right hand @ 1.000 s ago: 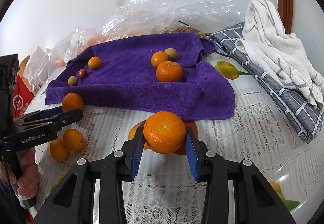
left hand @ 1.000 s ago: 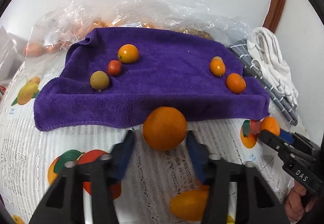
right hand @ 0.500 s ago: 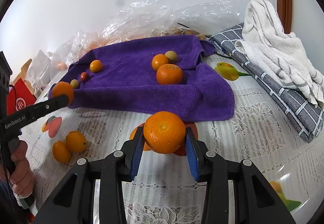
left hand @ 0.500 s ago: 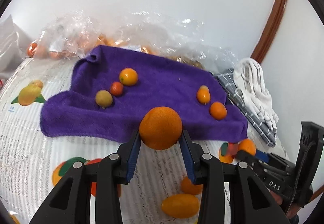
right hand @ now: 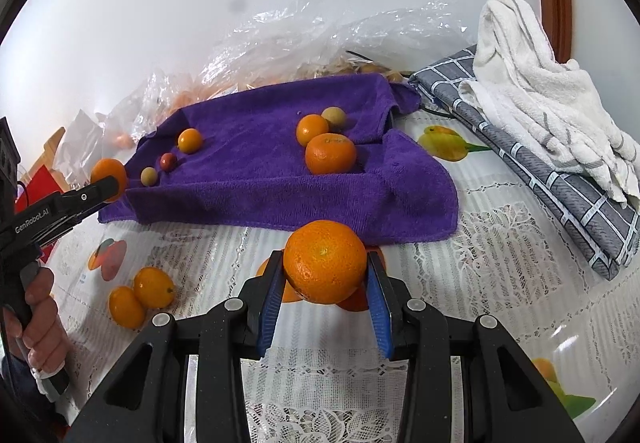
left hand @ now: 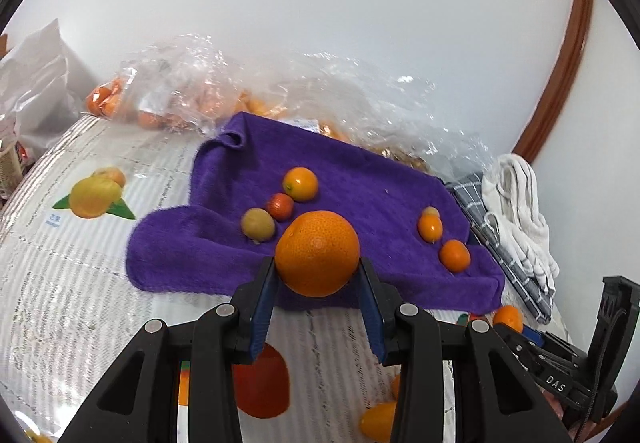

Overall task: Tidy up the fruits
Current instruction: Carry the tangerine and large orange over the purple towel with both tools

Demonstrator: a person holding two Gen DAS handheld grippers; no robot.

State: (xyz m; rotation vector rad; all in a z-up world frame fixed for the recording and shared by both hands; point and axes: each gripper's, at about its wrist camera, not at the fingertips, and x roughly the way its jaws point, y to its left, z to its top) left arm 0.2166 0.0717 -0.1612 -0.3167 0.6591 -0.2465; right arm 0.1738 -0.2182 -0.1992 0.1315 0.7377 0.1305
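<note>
My left gripper (left hand: 317,297) is shut on an orange (left hand: 317,253) and holds it in the air over the near edge of the purple towel (left hand: 360,179). It also shows in the right wrist view (right hand: 109,174). My right gripper (right hand: 325,291) is shut on a second orange (right hand: 325,267), just above the tablecloth in front of the towel (right hand: 256,179). On the towel lie a small orange (left hand: 300,184), a red fruit (left hand: 280,206) and a tan fruit (left hand: 258,225) at left, and an orange (right hand: 330,153) with two smaller fruits at right.
Two small oranges (right hand: 140,295) lie on the fruit-print tablecloth (right hand: 500,283) at front left. Clear plastic bags of fruit (left hand: 192,99) sit behind the towel. A grey checked cloth (right hand: 560,171) with a white towel (right hand: 532,83) lies at right. The wall is close behind.
My left gripper closed on its orange, lifted it off the tablecloth and carried it toward the towel's left group. My right gripper stayed put with its orange.
</note>
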